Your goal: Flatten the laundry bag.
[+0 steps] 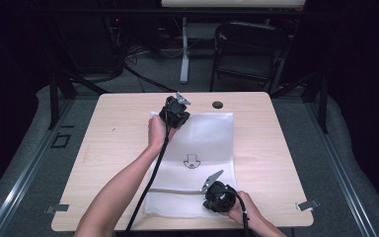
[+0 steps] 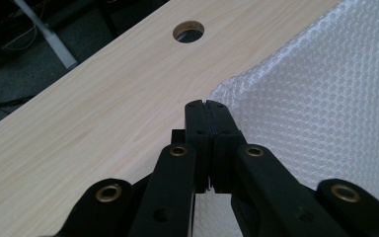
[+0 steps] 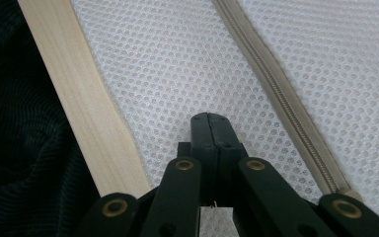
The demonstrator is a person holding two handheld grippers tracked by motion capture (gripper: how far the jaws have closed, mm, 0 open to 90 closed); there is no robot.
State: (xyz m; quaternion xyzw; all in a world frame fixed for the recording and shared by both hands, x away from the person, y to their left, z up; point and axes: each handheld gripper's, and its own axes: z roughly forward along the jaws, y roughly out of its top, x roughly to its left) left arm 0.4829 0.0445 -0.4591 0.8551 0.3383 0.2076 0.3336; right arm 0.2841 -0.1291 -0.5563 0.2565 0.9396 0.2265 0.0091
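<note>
A white mesh bag (image 1: 202,133) lies flat on the wooden table (image 1: 118,148), with a small dark drawing (image 1: 192,161) printed near its middle. My left gripper (image 1: 176,114) rests at the bag's far edge near its left corner. Its jaws are shut, and the tips (image 2: 206,104) meet a slightly raised bit of the mesh (image 2: 325,98); whether fabric is pinched I cannot tell. My right gripper (image 1: 209,200) sits low over the bag's near right part, jaws shut, tips (image 3: 209,118) over the mesh (image 3: 177,59). A beige zipper (image 3: 276,94) runs just to the right of those jaws.
A round cable hole (image 1: 217,104) (image 2: 188,31) lies in the table beyond the bag. The table's near edge (image 3: 84,103) runs close beside my right gripper. Metal clips (image 1: 307,204) sit at the near corners. A folding chair (image 1: 246,49) stands behind the table.
</note>
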